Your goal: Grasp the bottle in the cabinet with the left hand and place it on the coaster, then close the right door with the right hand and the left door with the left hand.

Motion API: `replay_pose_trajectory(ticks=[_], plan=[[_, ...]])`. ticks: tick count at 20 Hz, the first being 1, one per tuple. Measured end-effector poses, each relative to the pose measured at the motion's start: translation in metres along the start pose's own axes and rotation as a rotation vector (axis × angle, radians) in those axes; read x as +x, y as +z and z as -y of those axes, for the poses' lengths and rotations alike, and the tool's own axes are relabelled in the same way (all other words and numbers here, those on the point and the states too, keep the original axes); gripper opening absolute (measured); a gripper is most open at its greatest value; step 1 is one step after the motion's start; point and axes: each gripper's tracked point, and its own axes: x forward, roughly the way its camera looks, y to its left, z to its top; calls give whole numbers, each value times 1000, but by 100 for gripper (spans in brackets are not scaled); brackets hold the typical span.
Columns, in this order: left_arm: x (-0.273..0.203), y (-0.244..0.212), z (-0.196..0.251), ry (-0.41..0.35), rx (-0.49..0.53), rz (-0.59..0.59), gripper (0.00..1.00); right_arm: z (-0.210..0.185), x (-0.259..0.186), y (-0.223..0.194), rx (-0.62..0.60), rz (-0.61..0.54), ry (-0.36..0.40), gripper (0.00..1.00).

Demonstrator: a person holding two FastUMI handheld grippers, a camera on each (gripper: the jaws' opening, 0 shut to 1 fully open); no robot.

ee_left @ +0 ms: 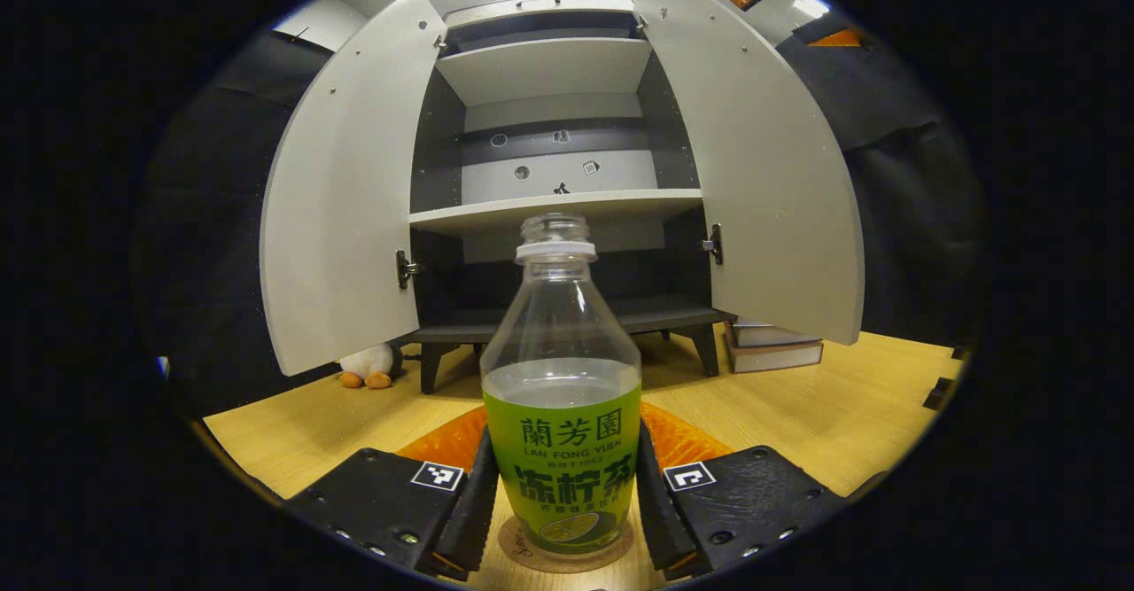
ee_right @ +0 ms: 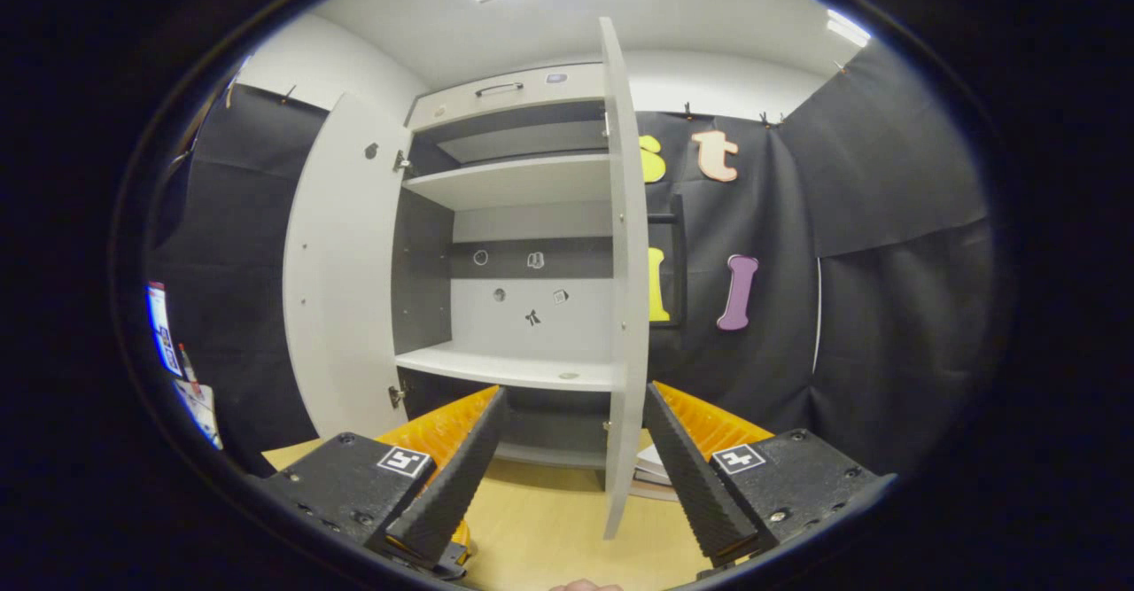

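Bottle (ee_left: 561, 405) stands upright on the coaster (ee_left: 567, 557), a round cork disc on the wooden counter (ee_left: 797, 414), directly in front of the open cabinet (ee_left: 554, 192). It is capless and part full, so an upright set-down matters here. The left tongs (ee_left: 562, 493) straddle it low on the label; their fingers (ee_left: 474, 493) lie just beside the label on both sides, but whether they press on it or have already let go cannot be told from the left gripper view. Judged from the base resting on the disc, placement looks complete or all but complete, with release the remaining part of that step.

Both doors remain open. The left door (ee_left: 341, 192) and the right door (ee_left: 753, 166) swing well outward, which leaves the shelves (ee_left: 549, 210) exposed and bare.

In the right gripper view, the right tongs (ee_right: 567, 458) are spread wide apart, holding nothing, and aimed at the free edge of the right door (ee_right: 625, 290), which runs between the two fingers. That alignment suits pushing this door shut next. A stack of books (ee_left: 771, 347) sits beside the cabinet foot and a plush toy (ee_left: 368, 366) lies under the left door, both clear of the bottle.
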Motion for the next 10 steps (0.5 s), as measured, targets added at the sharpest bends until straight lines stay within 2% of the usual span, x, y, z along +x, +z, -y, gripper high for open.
replay_pose_trajectory(ticks=[2, 6, 10], plan=[[-1, -13, 2, -8, -7, -34, 67, -1, 1, -3, 0, -9, 3, 100], [-2, -8, 2, -22, -20, -4, 69, -4, 3, -9, 3, -29, 8, 100], [-2, -8, 9, -60, -41, -13, 77, -1, 3, -15, -4, -44, -5, 100]])
